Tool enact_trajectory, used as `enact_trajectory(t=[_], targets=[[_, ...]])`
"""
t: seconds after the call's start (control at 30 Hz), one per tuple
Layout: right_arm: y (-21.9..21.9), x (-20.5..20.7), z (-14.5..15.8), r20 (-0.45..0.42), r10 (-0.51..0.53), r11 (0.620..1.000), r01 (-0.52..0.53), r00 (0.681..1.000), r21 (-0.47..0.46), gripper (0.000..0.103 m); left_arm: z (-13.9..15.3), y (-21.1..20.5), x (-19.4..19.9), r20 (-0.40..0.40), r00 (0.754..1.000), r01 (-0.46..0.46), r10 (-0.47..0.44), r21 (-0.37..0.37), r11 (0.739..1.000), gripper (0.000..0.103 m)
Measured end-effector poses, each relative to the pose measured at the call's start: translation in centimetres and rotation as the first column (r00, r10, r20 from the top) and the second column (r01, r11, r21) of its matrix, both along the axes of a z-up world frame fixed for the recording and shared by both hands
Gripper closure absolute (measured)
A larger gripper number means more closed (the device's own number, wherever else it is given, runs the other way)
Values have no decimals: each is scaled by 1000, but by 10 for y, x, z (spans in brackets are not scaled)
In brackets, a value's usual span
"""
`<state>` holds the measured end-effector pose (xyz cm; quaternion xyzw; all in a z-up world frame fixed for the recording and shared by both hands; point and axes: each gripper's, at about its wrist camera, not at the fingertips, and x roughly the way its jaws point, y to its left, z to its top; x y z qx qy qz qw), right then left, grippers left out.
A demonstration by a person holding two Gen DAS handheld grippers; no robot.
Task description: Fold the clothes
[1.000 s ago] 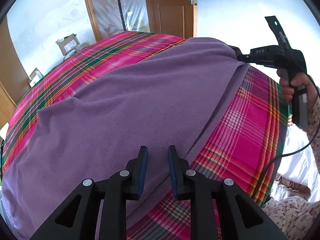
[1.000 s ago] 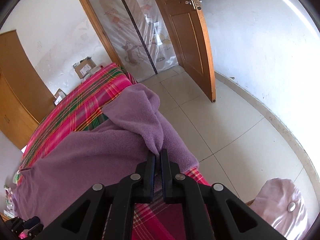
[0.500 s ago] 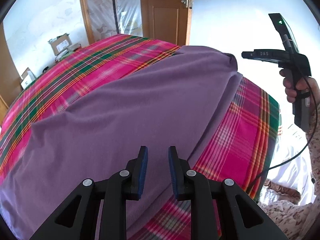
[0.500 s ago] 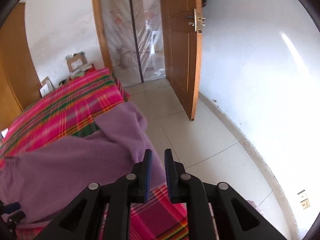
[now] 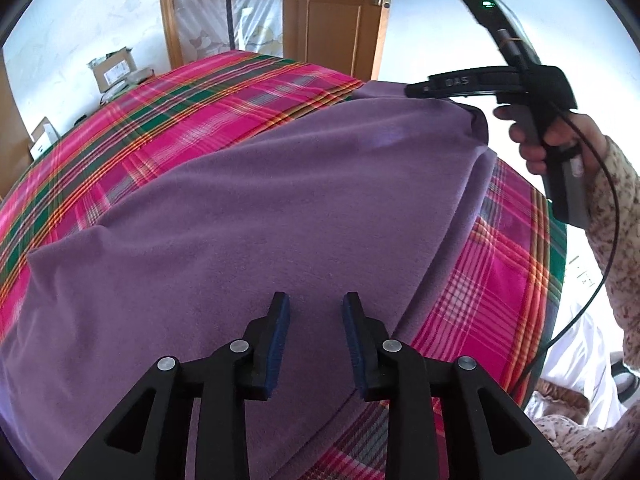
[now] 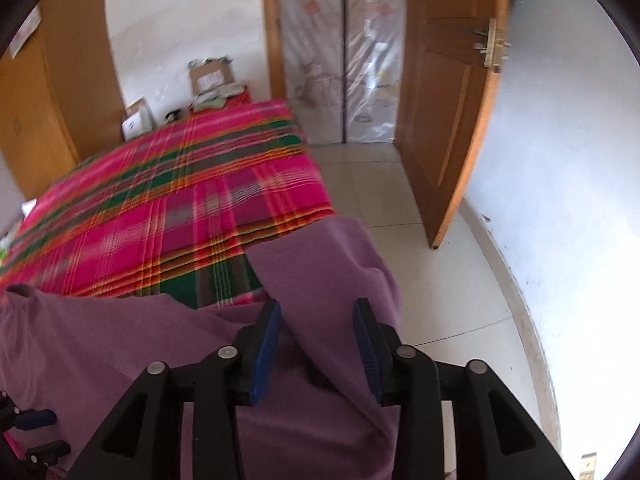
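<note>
White walls, a pale tiled floor (image 6: 420, 280) and a varnished wooden door (image 6: 448, 128) frame a bed under a pink, green and orange plaid sheet (image 5: 192, 120), flat-woven and smooth. Cardboard boxes (image 6: 208, 76) sit at its far end.

Across the near part of the bed lies a purple garment (image 5: 248, 216), soft and fleecy with a matte nap. In the left wrist view its long axis runs from lower left to upper right, ending at the bed's edge, where a loose flap (image 6: 328, 264) hangs over the side.

The left gripper (image 5: 314, 340) hovers over the garment with its blue-padded jaws apart and nothing pinched; they have just been opening a little wider. The right gripper (image 6: 318, 344), held in a hand (image 5: 556, 140) with a floral sleeve, has its jaws well apart; they have just been opening. A second ago they were clamped on a bunched fold of the cloth; now the flap lies loose between them, and its bunch has flattened. The right view has swung to show more of the plaid sheet.
</note>
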<state>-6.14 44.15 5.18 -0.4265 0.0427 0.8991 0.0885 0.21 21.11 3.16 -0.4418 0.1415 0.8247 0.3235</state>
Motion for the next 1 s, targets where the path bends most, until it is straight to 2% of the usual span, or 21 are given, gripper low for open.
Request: enact_trajectory(t=[0.13,0.33,0.4,0.47,0.7,0.87,1.0], targets=[[-14,-10,-7,31,52,994,-54,998,91,62,0,1,-2,3,1000,-2,2,5,1000,72],[-16,-19,-19,80,40,990,-50,996,134,63,0,4,-3,1,1000,-9,9,3,1000,70],[-16,-18,-22,82,34,986,-46,996,159,82,-1,5,-3,-5,1000,-9,9,-2,1000,69],[-16,-16,-23,76,23,983,-36,997,178,97,-1,6,-4,-8,1000,-11,11,-7,1000,69],[17,1,-2,-41,-90,989,94,995,117,98,-1,8,-3,-12,1000,-17,17,-17,1000,69],[55,23,14,-121,-212,975,218,970,42,98,-1,9,-2,-15,1000,-20,20,-23,1000,69],[82,38,15,-141,-293,956,292,946,-26,98,0,11,0,-18,1000,-19,19,-27,999,69]])
